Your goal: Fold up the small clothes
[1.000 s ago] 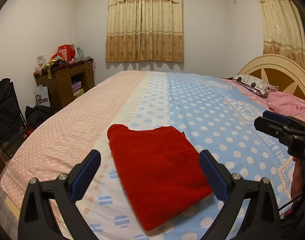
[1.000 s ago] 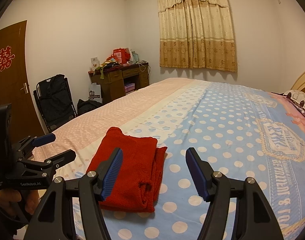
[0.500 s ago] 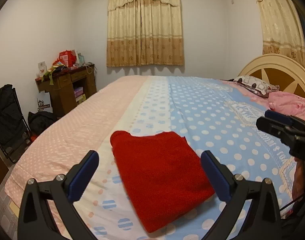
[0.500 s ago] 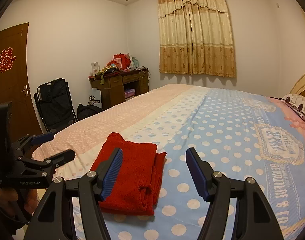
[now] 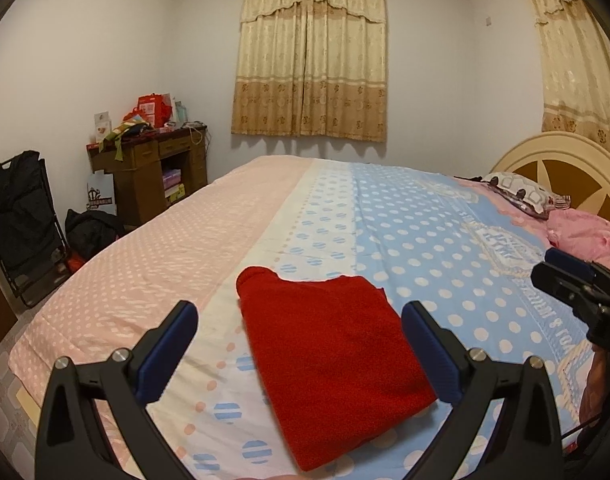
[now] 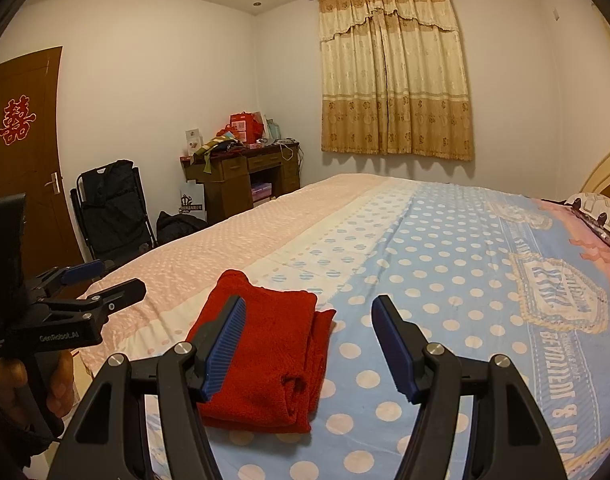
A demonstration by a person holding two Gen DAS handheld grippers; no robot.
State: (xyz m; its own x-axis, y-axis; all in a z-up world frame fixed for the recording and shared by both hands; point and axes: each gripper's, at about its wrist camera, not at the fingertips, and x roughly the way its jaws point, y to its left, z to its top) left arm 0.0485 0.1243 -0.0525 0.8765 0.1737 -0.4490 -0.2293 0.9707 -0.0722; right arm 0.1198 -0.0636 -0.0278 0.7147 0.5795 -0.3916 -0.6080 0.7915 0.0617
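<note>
A red garment [image 5: 329, 356] lies folded into a flat rectangle on the polka-dot bedspread [image 5: 405, 232] near the bed's front edge. It also shows in the right wrist view [image 6: 273, 356], with its layered fold edges facing right. My left gripper [image 5: 301, 352] is open and empty, held above the garment's near side. My right gripper [image 6: 309, 344] is open and empty, above the garment's right edge. Each gripper shows in the other's view, the right one [image 5: 573, 284] and the left one [image 6: 101, 284], both apart from the cloth.
The bed has a pink part [image 6: 233, 248] on the left and a blue part on the right. Pillows [image 5: 525, 196] and a cream headboard [image 5: 565, 164] are at far right. A wooden desk [image 6: 241, 180], a black folding chair [image 6: 113, 208] and a door [image 6: 25, 152] stand left of the bed.
Both grippers have drawn back and up from the garment. The garment lies still.
</note>
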